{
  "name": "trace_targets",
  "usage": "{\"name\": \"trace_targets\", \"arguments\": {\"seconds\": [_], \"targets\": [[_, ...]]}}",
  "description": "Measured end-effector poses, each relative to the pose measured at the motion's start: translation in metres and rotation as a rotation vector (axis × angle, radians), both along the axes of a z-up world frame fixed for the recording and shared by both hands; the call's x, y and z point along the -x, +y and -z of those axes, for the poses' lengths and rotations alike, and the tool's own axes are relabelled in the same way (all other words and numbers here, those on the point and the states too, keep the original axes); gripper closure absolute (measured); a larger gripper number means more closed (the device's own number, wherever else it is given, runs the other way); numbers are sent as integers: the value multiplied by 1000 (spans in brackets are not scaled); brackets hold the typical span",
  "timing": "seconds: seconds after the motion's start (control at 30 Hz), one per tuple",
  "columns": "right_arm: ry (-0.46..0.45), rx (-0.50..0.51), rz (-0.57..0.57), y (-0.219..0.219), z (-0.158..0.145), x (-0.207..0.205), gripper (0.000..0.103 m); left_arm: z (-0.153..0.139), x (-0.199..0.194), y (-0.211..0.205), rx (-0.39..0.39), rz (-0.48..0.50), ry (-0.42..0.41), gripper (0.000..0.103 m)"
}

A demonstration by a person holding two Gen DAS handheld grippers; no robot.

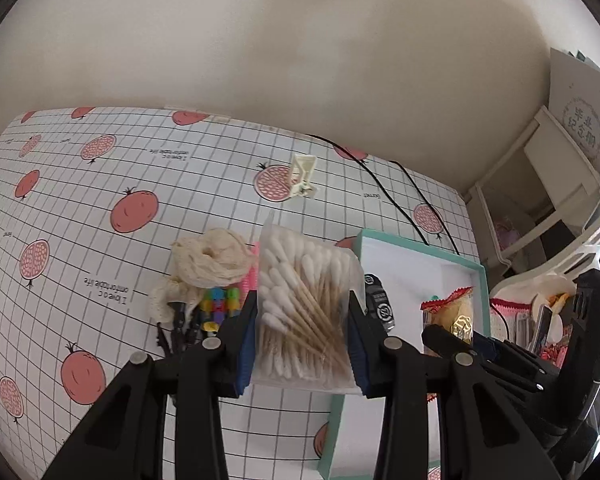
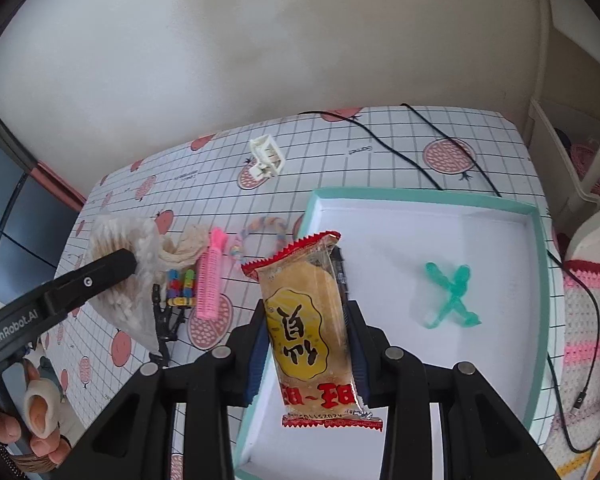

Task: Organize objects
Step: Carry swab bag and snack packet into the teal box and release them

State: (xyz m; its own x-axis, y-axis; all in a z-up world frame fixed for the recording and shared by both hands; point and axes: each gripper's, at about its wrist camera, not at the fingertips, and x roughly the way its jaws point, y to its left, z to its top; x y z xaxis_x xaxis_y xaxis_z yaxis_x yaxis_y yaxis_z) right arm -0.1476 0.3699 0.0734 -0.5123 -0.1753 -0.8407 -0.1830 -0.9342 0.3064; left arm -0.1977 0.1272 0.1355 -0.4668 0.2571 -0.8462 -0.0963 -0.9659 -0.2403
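My left gripper (image 1: 302, 320) is shut on a clear bag of cotton swabs (image 1: 300, 300), held above the table left of the teal-rimmed box (image 1: 420, 256). My right gripper (image 2: 306, 344) is shut on a snack packet (image 2: 310, 332) with red ends, held over the box's (image 2: 420, 216) left part. A teal clip (image 2: 450, 296) lies inside the box. The left gripper with the swab bag (image 2: 120, 280) also shows in the right wrist view. On the table lie a cream cloth (image 1: 208, 260), a pink comb (image 2: 210, 280), coloured beads (image 1: 218, 304), a black clip (image 2: 164, 320) and a white clip (image 1: 302, 176).
The table has a grid cloth with pink fruit prints (image 1: 100, 200). Black cables (image 2: 420, 148) run across its far side. White shelving (image 1: 540, 200) stands at the right. A crocheted mat (image 2: 584, 344) and a cable lie right of the box.
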Motion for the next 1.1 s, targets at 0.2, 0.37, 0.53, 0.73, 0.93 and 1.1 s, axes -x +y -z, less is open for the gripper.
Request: {"name": "trace_targets", "arguments": {"seconds": [0.2,0.37,0.53,0.73,0.93,1.1], "targets": [[-20,-8,88,45,8,-18,65,10,-8,45,-6,84,-21,62],[-18,-10,157,79,7,-30,65,23,-14,76,0,134,-48,62],[-14,-23,215,103,6,-39,65,36,-19,101,3,174,-76,62],[-14,5,255,116,12,-46,65,50,-23,119,-1,197,-100,62],[-34,4,271,118,27,-43,65,71,-23,127,-15,201,-136,62],[-50,-30,251,111,40,-38,65,89,-23,129,-11,196,-163,62]]}}
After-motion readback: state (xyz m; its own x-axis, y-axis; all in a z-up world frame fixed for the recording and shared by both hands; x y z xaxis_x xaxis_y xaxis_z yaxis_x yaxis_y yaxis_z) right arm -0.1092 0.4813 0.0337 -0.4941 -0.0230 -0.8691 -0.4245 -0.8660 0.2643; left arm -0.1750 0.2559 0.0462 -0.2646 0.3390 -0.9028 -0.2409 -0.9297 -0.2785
